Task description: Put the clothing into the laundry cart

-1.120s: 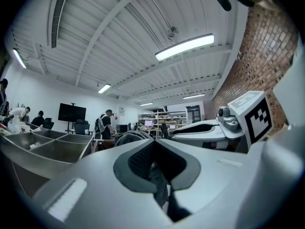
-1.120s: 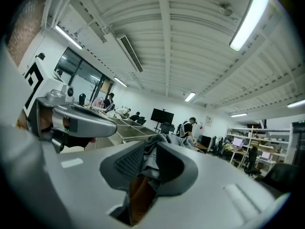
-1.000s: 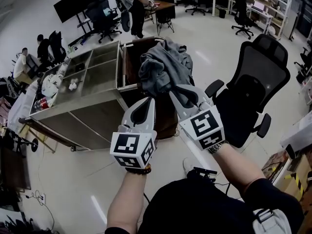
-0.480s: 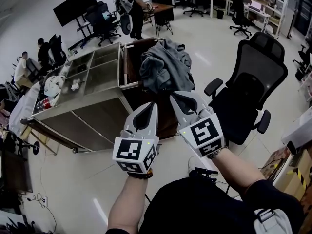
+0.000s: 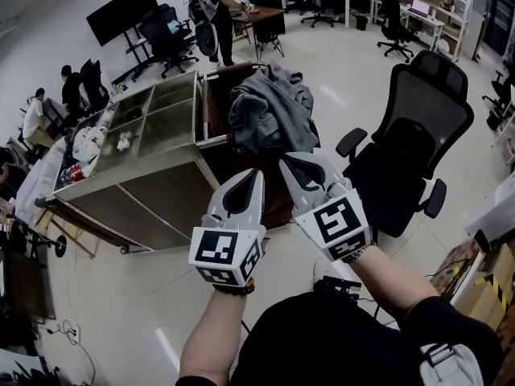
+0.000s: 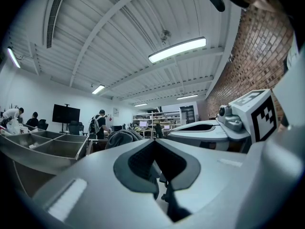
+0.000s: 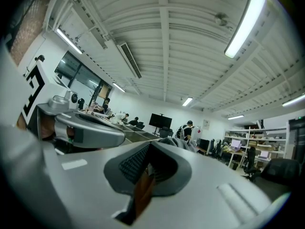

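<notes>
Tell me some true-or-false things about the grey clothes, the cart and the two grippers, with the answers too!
1. The grey clothing lies heaped on top of the laundry cart. True.
2. The right gripper is holding the clothing. False: it is shut with nothing between its jaws.
3. A black office chair stands on the floor to the right of the cart. True.
4. The left gripper is wide open. False: its jaws are together, and it is empty.
</notes>
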The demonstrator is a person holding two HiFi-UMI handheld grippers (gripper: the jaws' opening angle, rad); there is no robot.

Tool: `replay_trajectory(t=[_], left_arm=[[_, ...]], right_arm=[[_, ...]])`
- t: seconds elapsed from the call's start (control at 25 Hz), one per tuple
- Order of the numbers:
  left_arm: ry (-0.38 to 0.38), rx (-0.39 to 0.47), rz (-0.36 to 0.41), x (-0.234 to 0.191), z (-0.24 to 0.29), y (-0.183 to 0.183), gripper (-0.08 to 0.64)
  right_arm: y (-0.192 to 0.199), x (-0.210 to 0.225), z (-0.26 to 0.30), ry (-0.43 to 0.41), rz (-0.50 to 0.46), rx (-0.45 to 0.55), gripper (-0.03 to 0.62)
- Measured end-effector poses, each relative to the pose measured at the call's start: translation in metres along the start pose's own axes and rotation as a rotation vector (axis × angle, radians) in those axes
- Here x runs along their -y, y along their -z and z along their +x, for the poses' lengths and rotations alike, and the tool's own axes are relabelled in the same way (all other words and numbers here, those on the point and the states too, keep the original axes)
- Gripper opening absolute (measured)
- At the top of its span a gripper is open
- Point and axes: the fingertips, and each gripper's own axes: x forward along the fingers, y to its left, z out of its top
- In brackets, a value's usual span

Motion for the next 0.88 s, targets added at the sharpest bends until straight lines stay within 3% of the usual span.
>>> replay_trajectory(t=[0.44, 0.6, 0.88], left_arm=[[-0.001, 0.002, 0.011, 0.0056, 0.0027, -0.002, 0.002], [-0.003, 0.001, 0.013, 0.0057, 0.0027, -0.0025, 0.002], [-0.003, 0.002, 0.015, 0.004, 0.0031, -0.0011, 0.002]], right_arm=[[-0.0031, 0.0034, -0.0044, 0.0, -0.006, 0.026, 0.0], [-0.0032, 0.002, -0.0071, 0.006, 0.032, 0.002, 0.0], [-0.002, 0.0032, -0.0031, 0.001, -0.011, 0.029, 0.0]])
